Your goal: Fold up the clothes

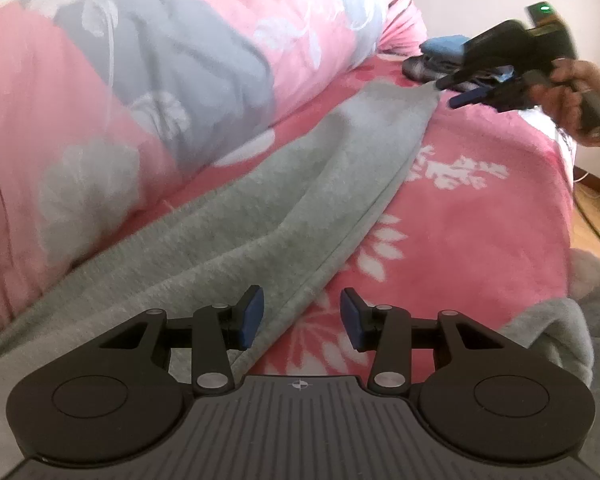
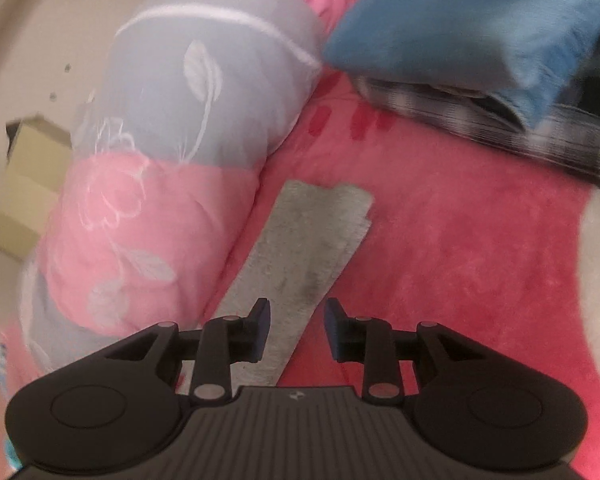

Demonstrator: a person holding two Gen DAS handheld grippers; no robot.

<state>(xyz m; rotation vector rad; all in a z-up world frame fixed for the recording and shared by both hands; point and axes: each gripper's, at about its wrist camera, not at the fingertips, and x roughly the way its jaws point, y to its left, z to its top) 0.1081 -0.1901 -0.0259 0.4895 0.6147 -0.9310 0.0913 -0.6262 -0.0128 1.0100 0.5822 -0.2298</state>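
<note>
both grippers, left gripper and right gripper, unclenched over long grey fleece garment; pinch the hem edge squarely before lifting off the pink floral blanket.

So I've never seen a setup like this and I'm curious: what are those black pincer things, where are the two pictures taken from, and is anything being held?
They are hand-held tools, not a robot; a camera on each looks along its fingers. The left view shows the left gripper open over a long grey garment spread on a pink flowered bedspread; far off, a hand holds the right gripper at the garment's end. The right view shows that gripper open, with a rolled quilt and folded clothes nearby. Neither pinches anything.
</note>
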